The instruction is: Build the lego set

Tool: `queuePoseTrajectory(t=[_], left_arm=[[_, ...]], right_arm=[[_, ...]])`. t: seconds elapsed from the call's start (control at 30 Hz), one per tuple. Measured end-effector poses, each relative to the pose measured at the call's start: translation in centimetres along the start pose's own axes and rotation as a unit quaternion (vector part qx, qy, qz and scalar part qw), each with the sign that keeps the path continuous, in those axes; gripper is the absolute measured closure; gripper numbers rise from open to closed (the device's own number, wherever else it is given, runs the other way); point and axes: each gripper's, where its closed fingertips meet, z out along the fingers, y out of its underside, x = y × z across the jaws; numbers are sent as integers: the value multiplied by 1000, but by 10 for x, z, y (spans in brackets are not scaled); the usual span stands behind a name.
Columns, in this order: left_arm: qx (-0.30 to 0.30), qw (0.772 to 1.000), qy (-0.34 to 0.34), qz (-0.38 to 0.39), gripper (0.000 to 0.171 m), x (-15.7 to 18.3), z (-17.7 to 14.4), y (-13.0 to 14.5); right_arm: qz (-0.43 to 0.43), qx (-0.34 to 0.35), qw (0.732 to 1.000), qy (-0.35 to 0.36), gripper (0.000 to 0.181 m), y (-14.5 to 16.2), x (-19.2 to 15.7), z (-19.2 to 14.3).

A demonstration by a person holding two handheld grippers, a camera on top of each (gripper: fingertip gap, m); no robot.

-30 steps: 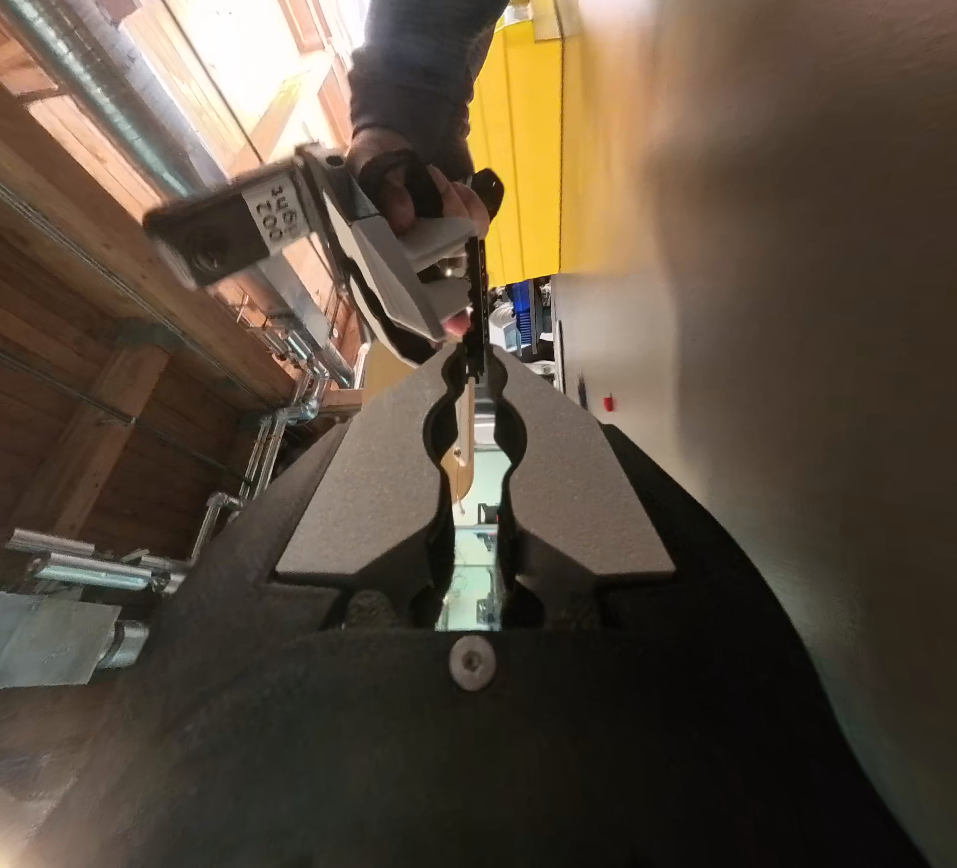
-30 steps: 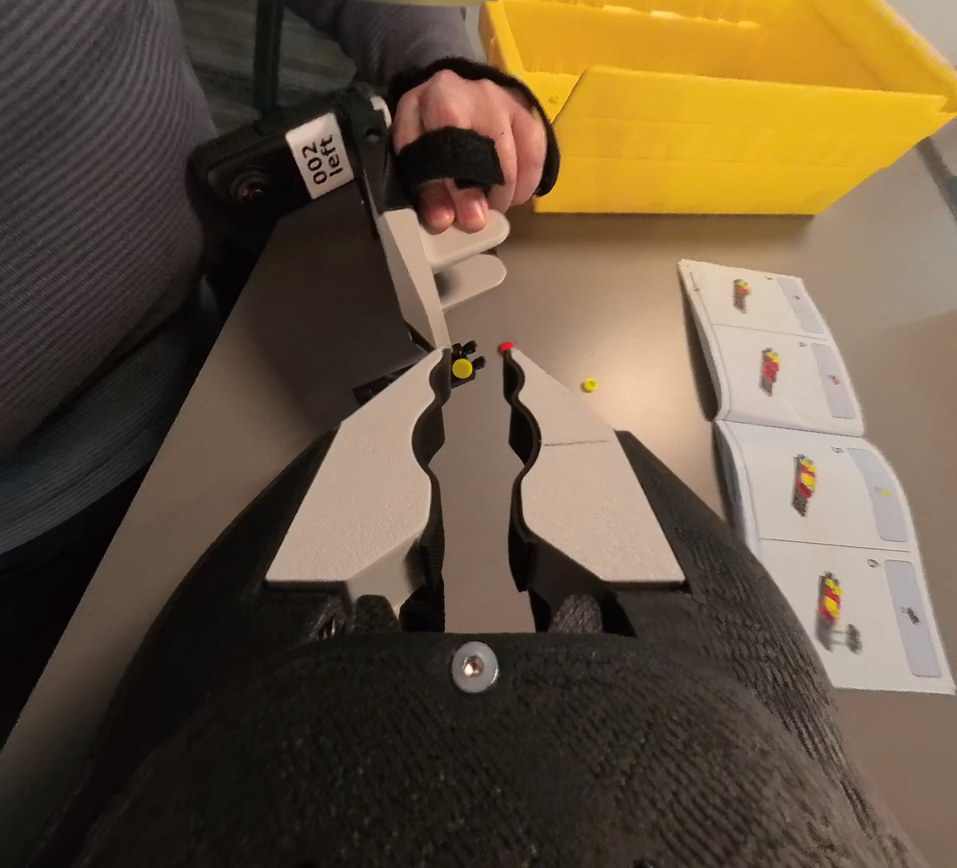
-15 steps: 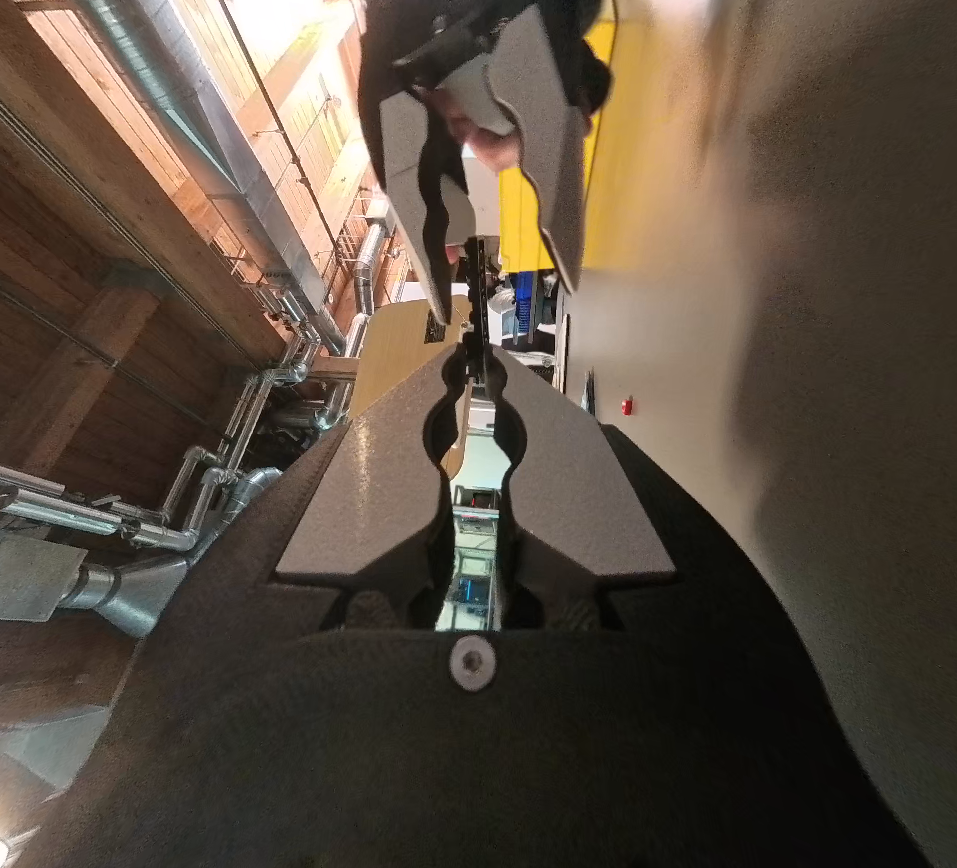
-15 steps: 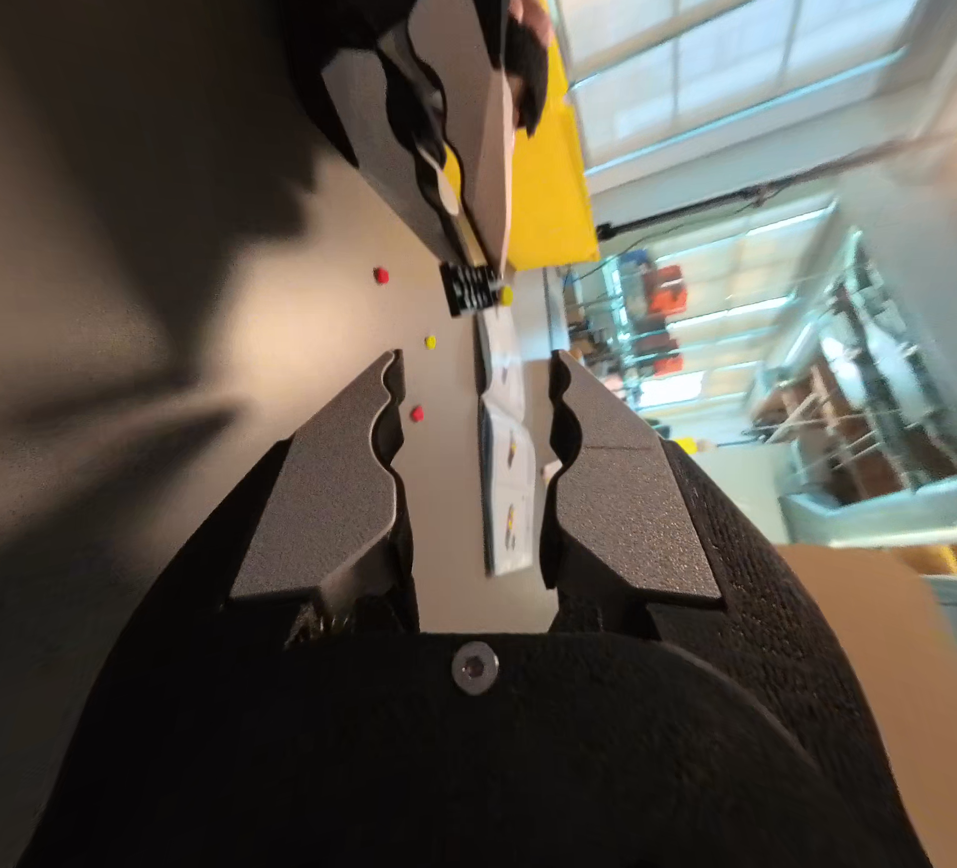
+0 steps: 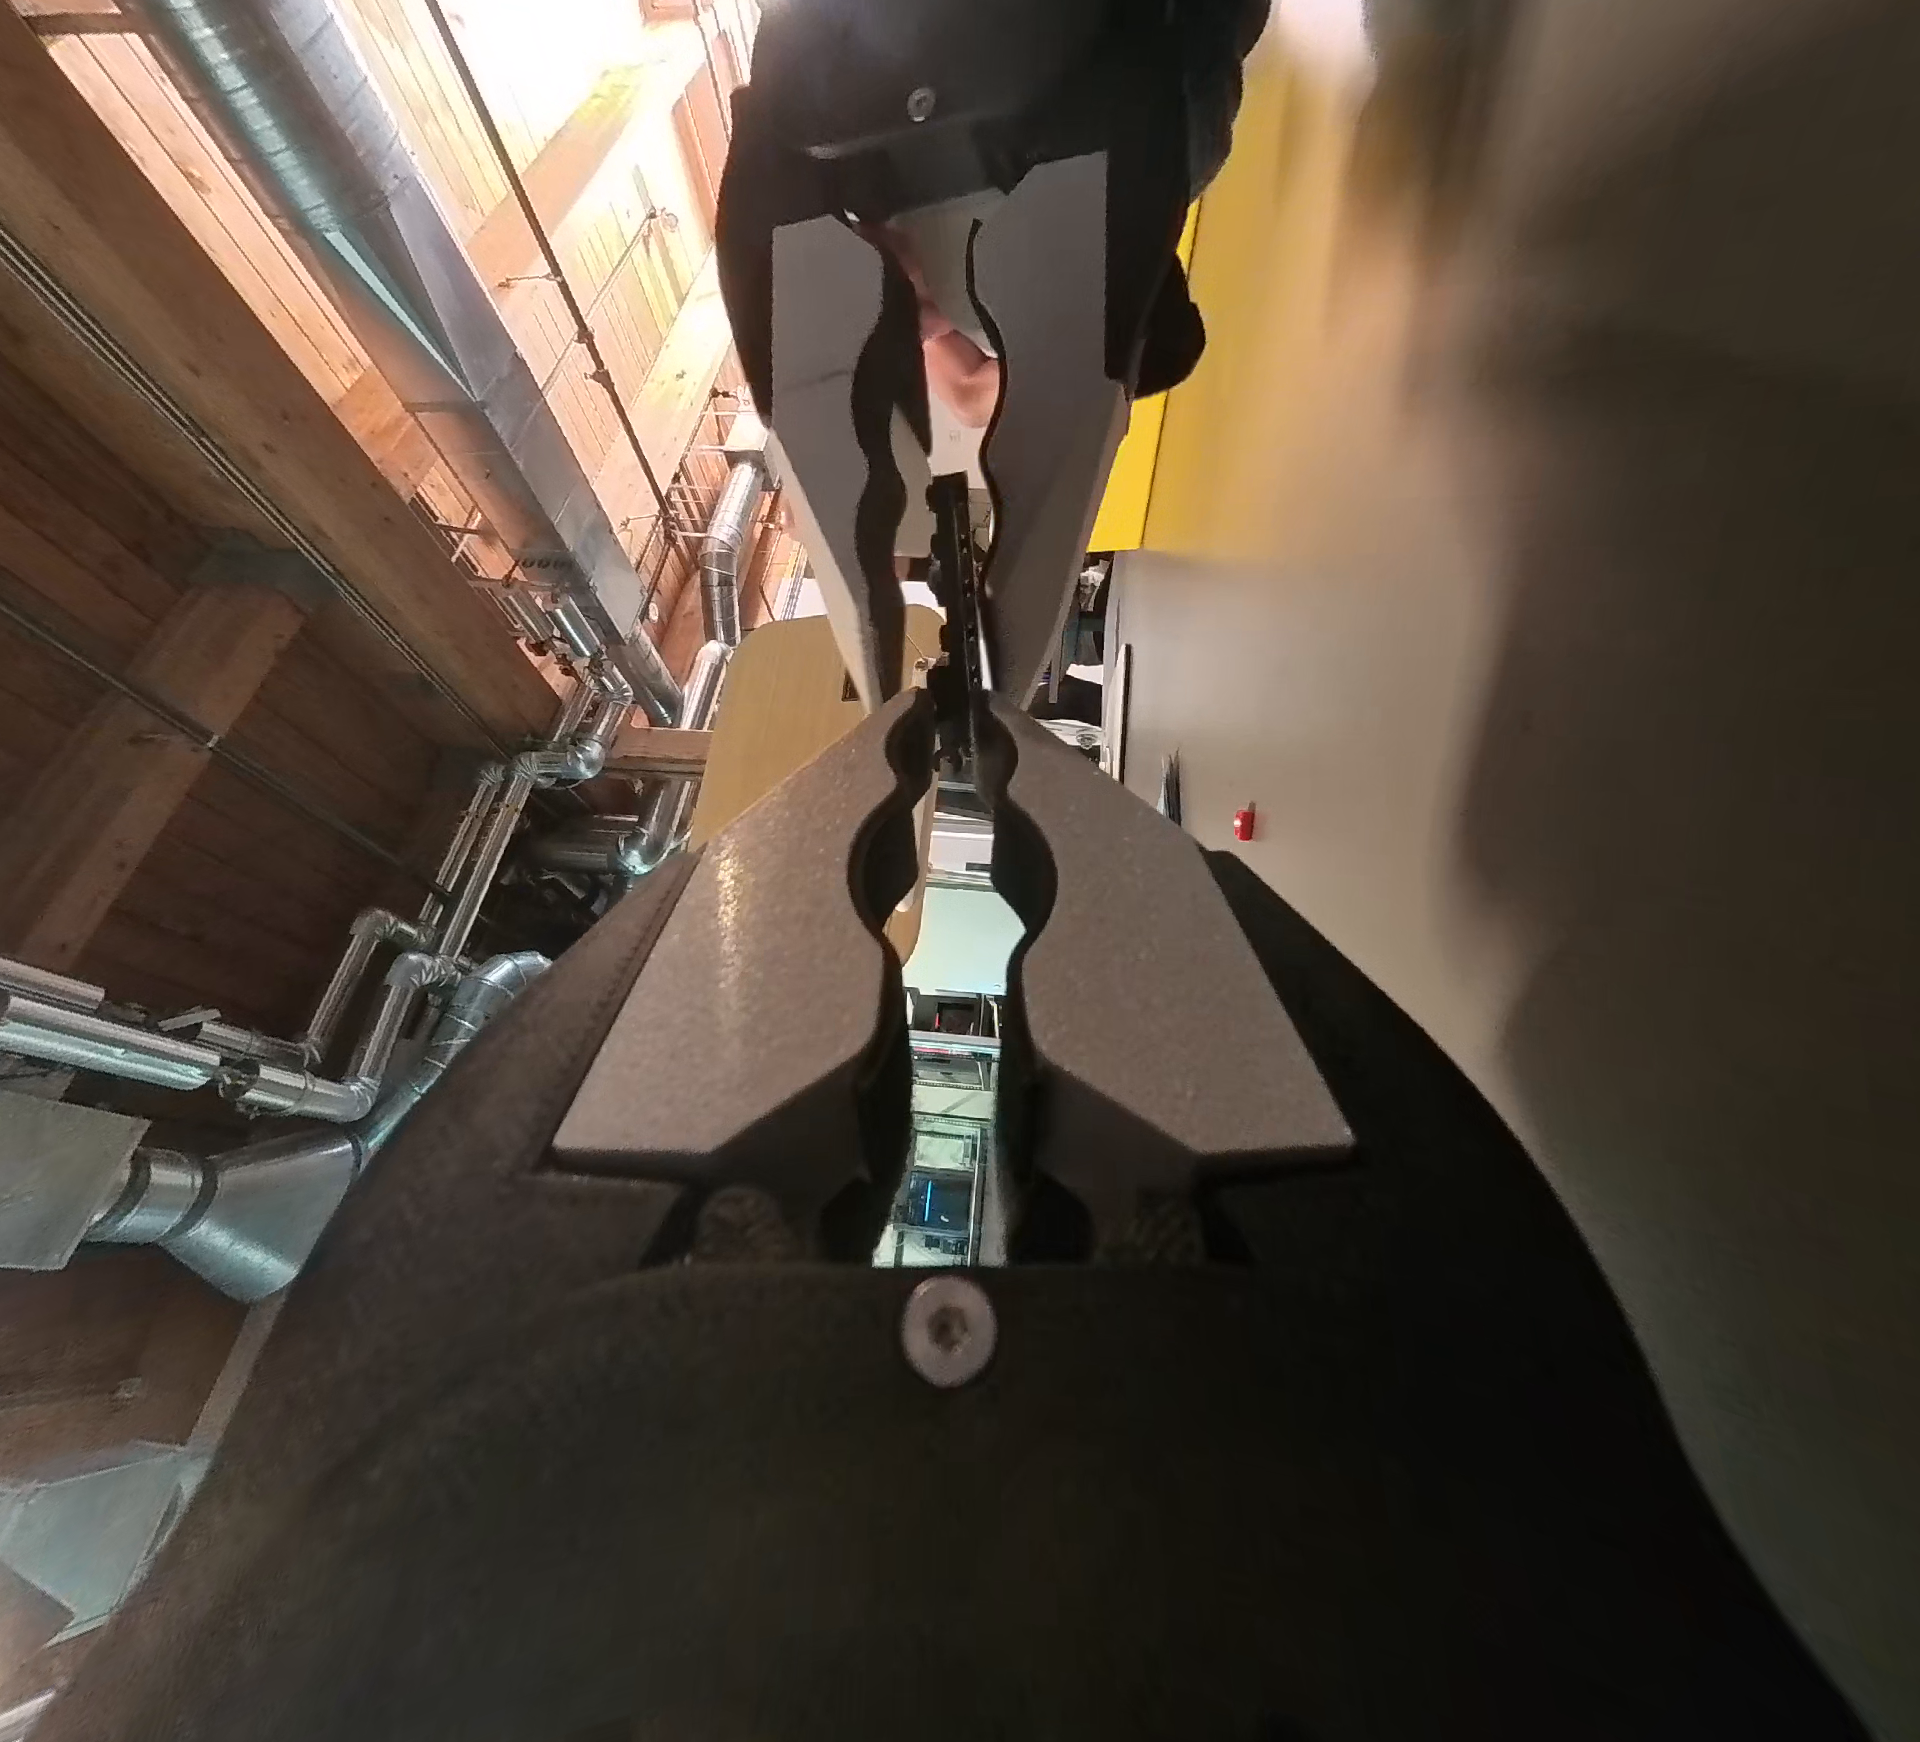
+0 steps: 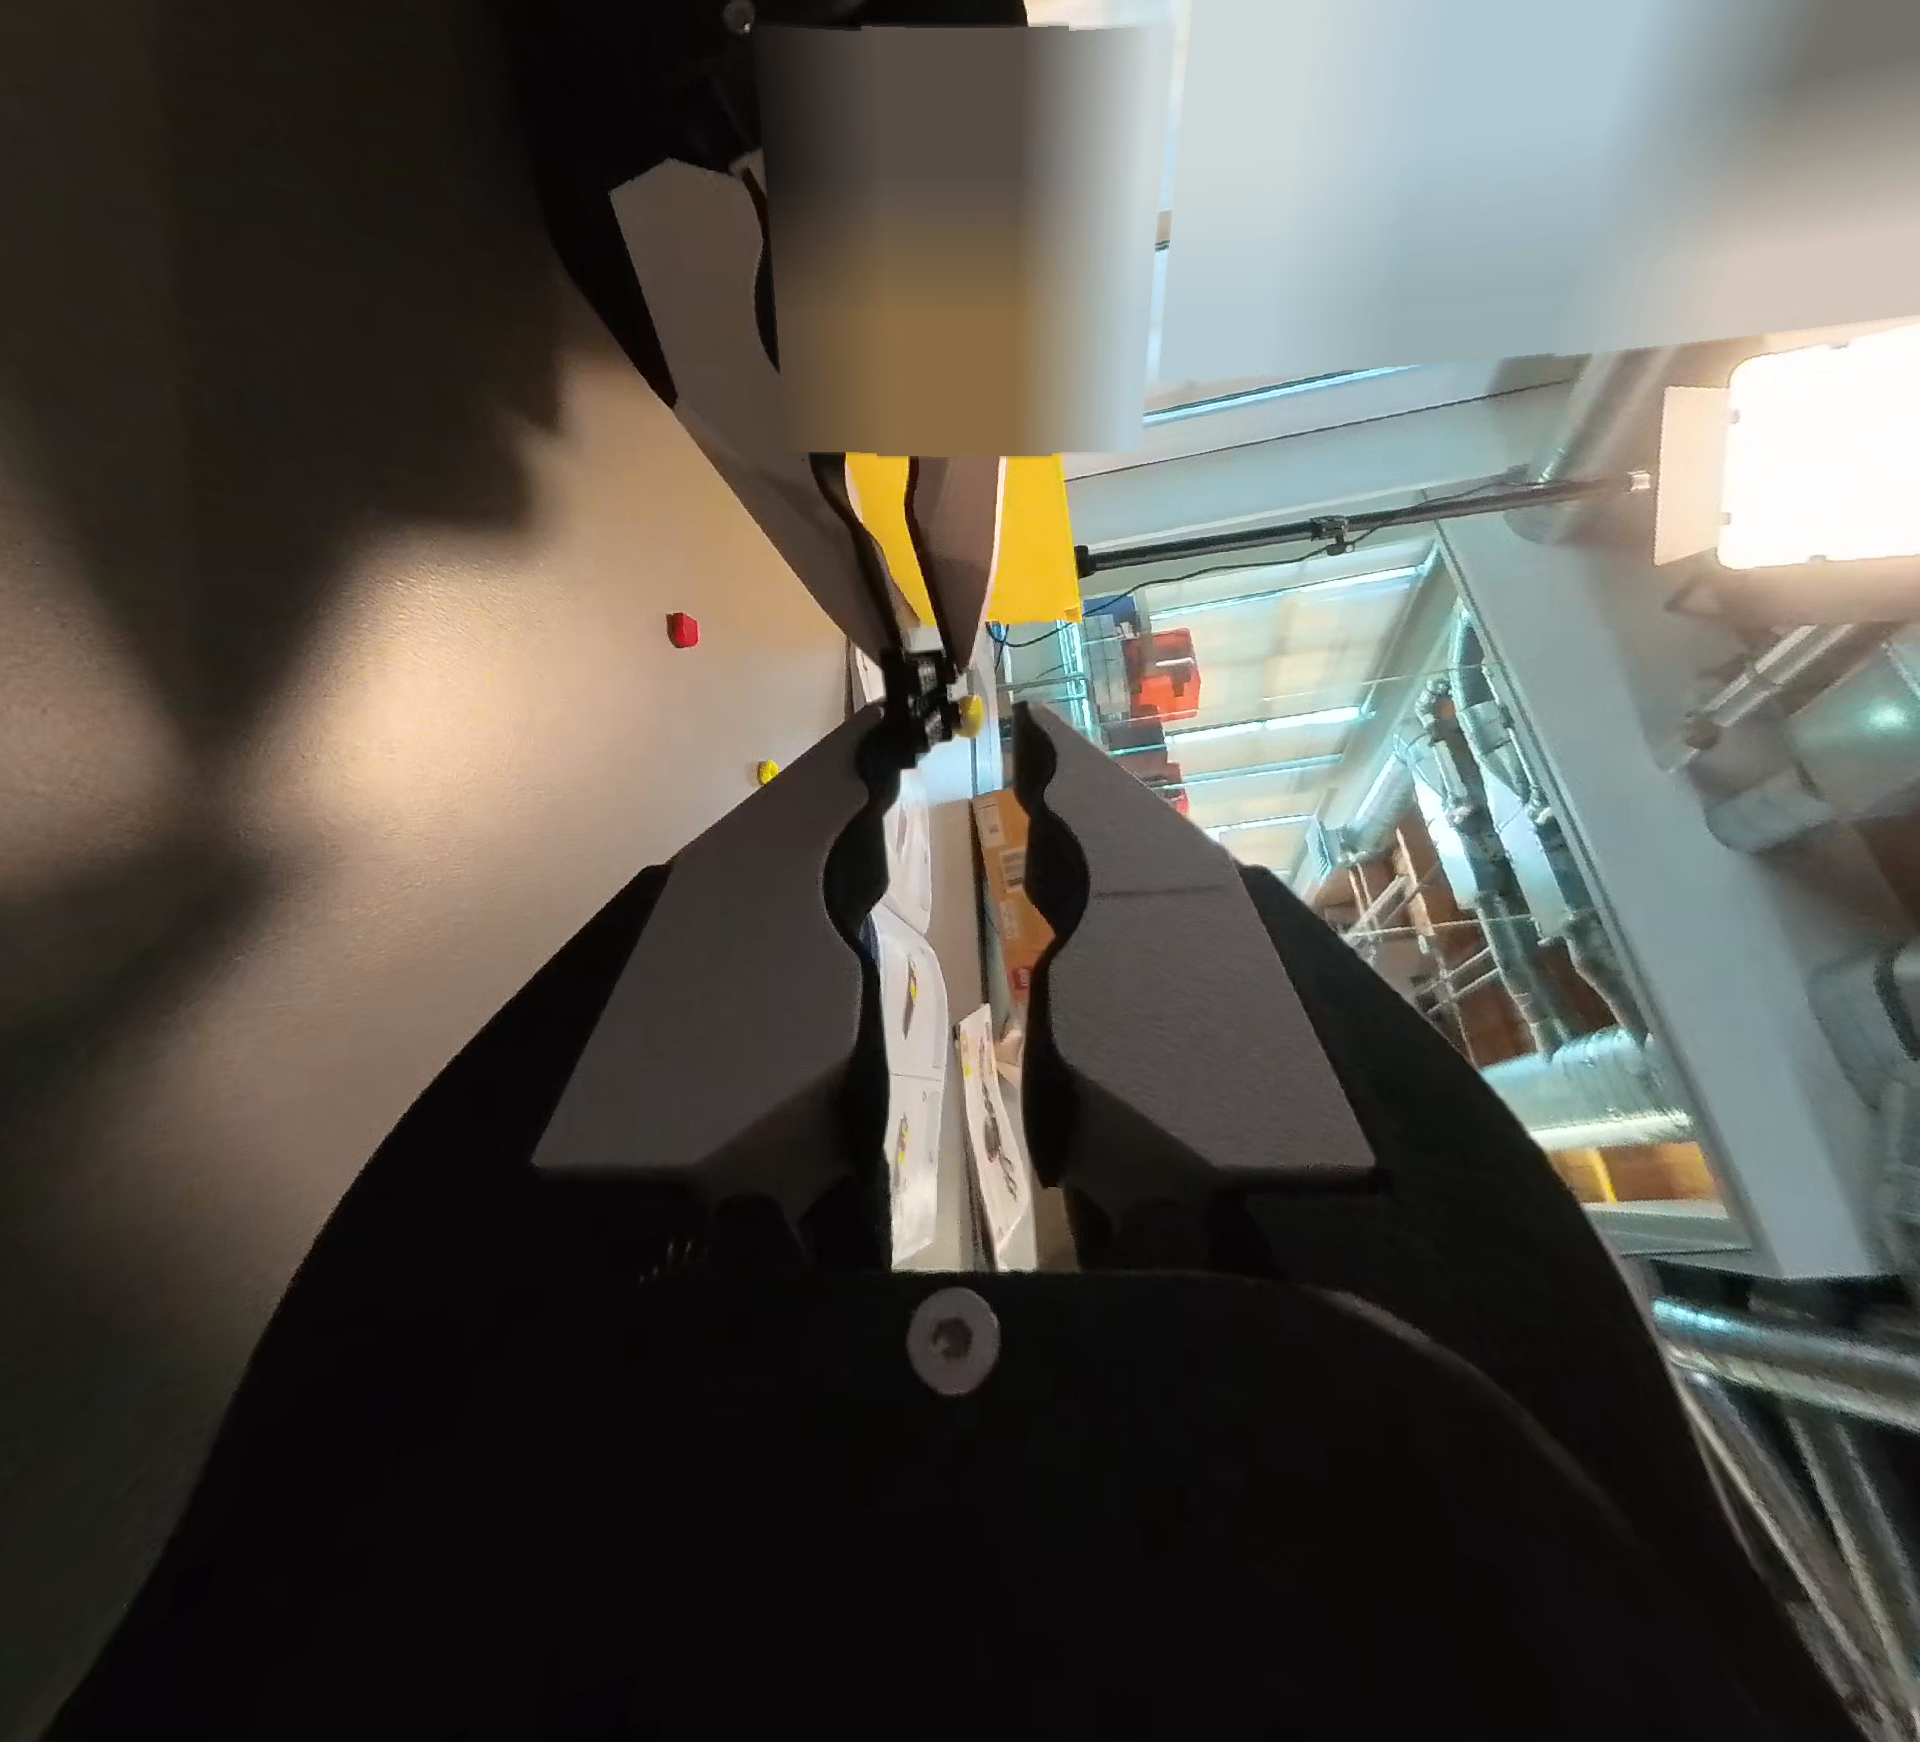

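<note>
Fingers (image 5: 914,736) pinch black lego piece (image 5: 958,612) | grey table (image 6: 364,809), ceiling pipes (image 5: 312,1079)

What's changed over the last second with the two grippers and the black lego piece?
The right gripper swung up from facing down at the grey table and closed in tip to tip on the left gripper, its open jaws now bracketing the thin black lego piece. Unchanged: the left gripper is shut on that piece.
</note>
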Motion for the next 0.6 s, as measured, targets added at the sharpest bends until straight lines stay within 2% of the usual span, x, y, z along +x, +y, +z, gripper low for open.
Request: queuePoseTrajectory(t=[0.13, 0.6], left_arm=[[0, 1000, 1, 0, 165, 1, 0, -1], [5, 1000, 18, 25, 165, 13, -2, -4]], right_arm=[[-3, -8, 1000, -1, 171, 0, -2, 1], [16, -21, 998, -49, 173, 0, -12, 0]])
